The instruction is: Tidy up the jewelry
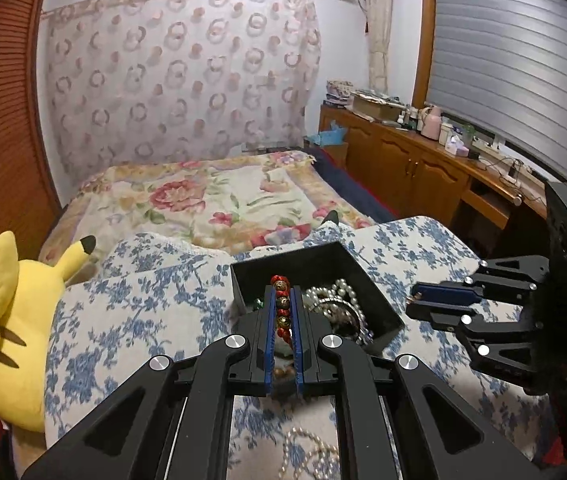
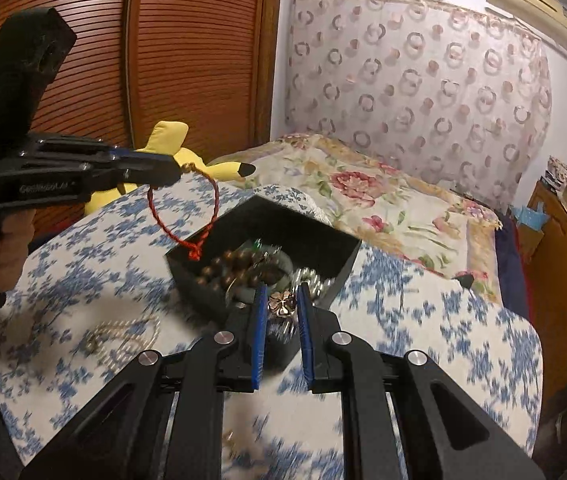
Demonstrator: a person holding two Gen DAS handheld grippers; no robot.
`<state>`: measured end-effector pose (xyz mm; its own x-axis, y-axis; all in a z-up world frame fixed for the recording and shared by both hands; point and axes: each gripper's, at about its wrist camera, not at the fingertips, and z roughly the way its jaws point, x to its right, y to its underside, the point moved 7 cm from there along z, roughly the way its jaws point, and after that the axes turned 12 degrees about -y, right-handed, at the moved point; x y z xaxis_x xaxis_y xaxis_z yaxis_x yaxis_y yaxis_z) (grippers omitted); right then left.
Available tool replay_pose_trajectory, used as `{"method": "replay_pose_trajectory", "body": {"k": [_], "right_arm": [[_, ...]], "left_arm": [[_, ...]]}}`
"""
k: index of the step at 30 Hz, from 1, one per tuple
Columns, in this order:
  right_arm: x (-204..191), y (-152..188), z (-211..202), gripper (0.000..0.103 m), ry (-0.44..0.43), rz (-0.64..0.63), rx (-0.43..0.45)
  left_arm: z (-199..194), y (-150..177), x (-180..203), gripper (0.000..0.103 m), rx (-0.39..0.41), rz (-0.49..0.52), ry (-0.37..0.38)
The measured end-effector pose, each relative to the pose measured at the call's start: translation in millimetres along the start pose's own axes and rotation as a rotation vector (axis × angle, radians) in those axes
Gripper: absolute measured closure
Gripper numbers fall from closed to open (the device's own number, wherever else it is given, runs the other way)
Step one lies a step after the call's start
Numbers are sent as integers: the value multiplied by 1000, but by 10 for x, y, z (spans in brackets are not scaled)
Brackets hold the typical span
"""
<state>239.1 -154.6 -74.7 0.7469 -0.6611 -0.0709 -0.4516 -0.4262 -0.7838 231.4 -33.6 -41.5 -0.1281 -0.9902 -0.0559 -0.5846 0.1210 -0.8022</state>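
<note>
The box [image 1: 315, 268], mid-frame on the blue-flowered cloth, already holds pearls and beads; a pearl strand [image 1: 307, 452] at bottom centre is, I judge, left to sort. The left gripper [image 1: 283, 320] pinches a red bracelet [image 2: 187, 216], its loop hanging downward over the box's left edge. The right gripper [image 2: 281, 308] clamps a small metal flower [image 2: 281, 304].

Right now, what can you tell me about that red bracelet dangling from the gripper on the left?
The red bracelet is a thin braided cord loop with a knot and frayed tuft at its low end. At its top sits a run of red and gold-brown beads, pinched between the blue pads of the left gripper, which is shut on it. The loop hangs freely, its knot dangling just above the near rim of the black box of jewelry on the blue-flowered cloth. Whether the knot touches the rim is unclear.
</note>
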Motion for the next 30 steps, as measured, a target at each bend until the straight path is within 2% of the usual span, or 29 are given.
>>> {"method": "replay_pose_trajectory", "body": {"k": [7,13,14,16,27,30], "right_arm": [[288,-219,347,86,-16,40,1],[393,-245,481,85,-32,61,15],[396,-236,486,85,-30,56,13],[384,-237,467,74,-9,26,25],[468,-264,336,74,13,52,34],[485,-269,236,74,26,61,42]], "left_arm": [[288,-74,-35,97,-27,-2,-2],[456,-108,-18,97,-42,6,0],[467,-105,-12,97,-44,6,1],[507,-113,-3,97,-48,9,3],[739,-193,19,96,-63,8,12],[722,-184,31,87,-61,11,11]]}}
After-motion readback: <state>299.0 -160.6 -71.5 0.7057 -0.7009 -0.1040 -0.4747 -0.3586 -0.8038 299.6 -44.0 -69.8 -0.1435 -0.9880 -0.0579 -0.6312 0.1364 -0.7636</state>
